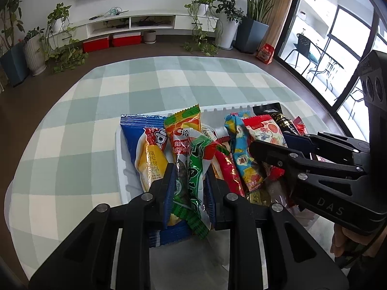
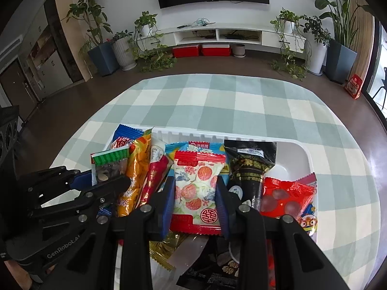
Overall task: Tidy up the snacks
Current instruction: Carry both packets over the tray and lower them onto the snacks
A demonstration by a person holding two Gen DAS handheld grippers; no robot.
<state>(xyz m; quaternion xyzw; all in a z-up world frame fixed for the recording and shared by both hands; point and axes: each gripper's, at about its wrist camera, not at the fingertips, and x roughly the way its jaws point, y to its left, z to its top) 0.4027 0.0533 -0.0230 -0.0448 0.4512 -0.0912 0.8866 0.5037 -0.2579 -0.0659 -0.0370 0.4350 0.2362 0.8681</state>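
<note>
The left tongs (image 1: 188,188) are pinching a green-and-white snack packet (image 1: 197,169), its clear window showing dark seeds; the packet stands between the blue pads at the near left of the white tray (image 1: 119,154). The right tongs (image 2: 194,193) are pinching a red-edged packet printed with peaches (image 2: 197,188), held upright over the tray's middle.

Just behind the green packet lie a blue-and-yellow packet (image 1: 145,149) and an orange packet (image 1: 183,125), both leaning on the tray's left wall. Beside the peach packet stand a black packet with gold print (image 2: 249,166) and, to the right, a red bag with round dark sweets (image 2: 287,195). Under the right tongs lies what looks like a gold wrapper (image 2: 167,246), though it is partly hidden.

The tray rests on a bench covered with a green-and-cream checked cloth (image 2: 217,101). Farther off are a white TV cabinet (image 2: 217,33), two red boxes (image 2: 200,49) under it, and potted plants (image 2: 96,36).
</note>
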